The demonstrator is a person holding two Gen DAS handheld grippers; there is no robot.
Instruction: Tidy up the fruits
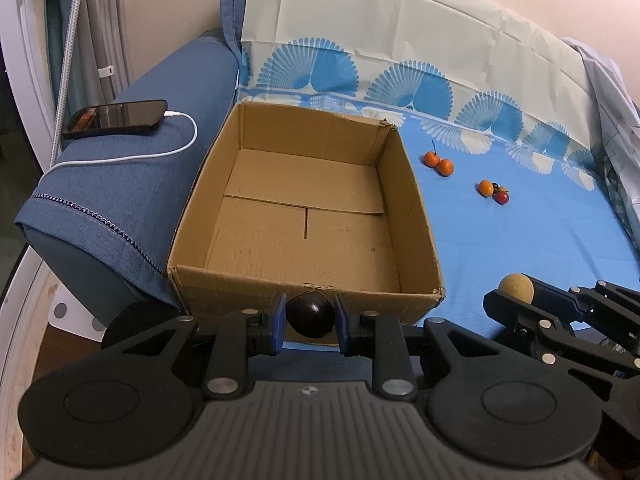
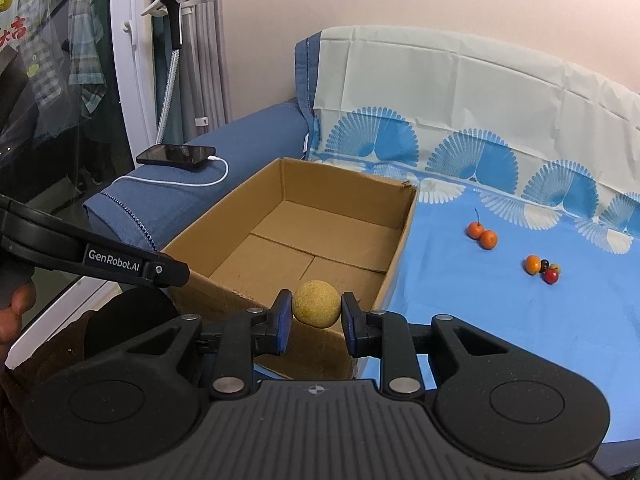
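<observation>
An open, empty cardboard box [image 1: 256,128] [image 2: 400,240] stands on a blue cloth. My left gripper [image 1: 310,318] is shut on a dark purple round fruit [image 1: 310,316], held just in front of the box's near wall. My right gripper [image 2: 316,312] is shut on a rough yellow round fruit [image 2: 316,302] [image 1: 516,289] at the box's near right corner. Right of the box lie two orange fruits [image 1: 439,162] [image 2: 482,235] and a cluster of an orange fruit [image 1: 485,188] [image 2: 533,264] with small red and dark ones [image 1: 501,196] [image 2: 550,274].
A phone [image 1: 116,118] [image 2: 176,155] on a white charging cable rests on the blue padded armrest [image 1: 120,184] left of the box. A patterned cloth [image 1: 400,40] hangs over the backrest. A person's hand [image 2: 16,308] grips the left tool at the left edge.
</observation>
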